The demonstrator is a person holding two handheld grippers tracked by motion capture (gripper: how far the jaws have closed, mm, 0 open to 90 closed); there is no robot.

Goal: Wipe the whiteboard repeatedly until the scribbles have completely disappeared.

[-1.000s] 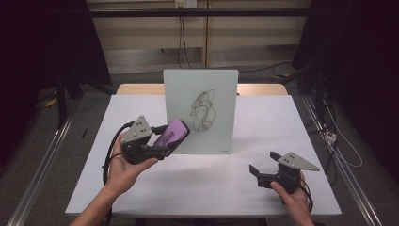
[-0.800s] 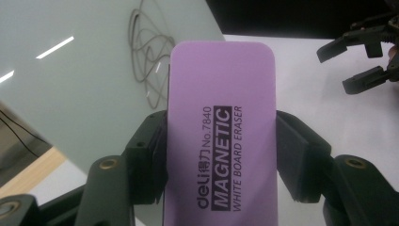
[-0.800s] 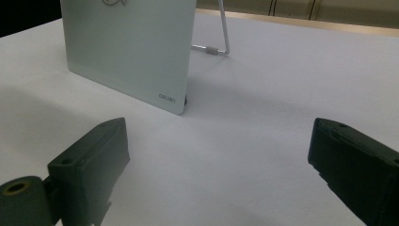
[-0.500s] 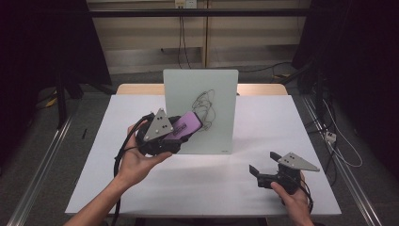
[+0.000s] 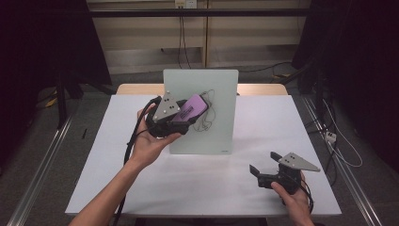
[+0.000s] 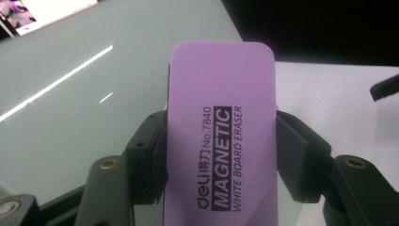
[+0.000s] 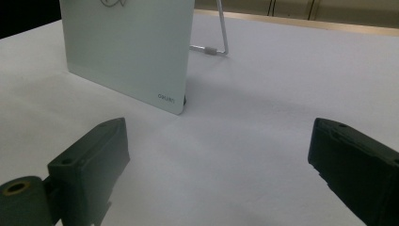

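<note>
A small glass whiteboard (image 5: 207,101) stands upright on the white table (image 5: 117,183), with a black line drawing (image 5: 207,113) on its face. My left gripper (image 5: 186,115) is shut on a purple magnetic whiteboard eraser (image 5: 190,108), held up at the board's left half, over the drawing's left edge. In the left gripper view the eraser (image 6: 221,141) sits between both jaws, with the board (image 6: 70,94) right behind it. My right gripper (image 5: 263,165) rests low at the table's front right, open with nothing in it. The right gripper view shows the board's lower corner (image 7: 141,61) ahead, past the open jaws.
The board leans on a wire stand (image 7: 219,33) behind it. A wooden table edge (image 5: 263,89) runs behind the white sheet. Metal rails (image 5: 42,160) run along the floor on both sides, and loose cables (image 5: 334,136) lie at the right.
My left gripper has carried the eraser up and to the right, from in front of the board's lower left to its face at the drawing. The right gripper has stayed put.
</note>
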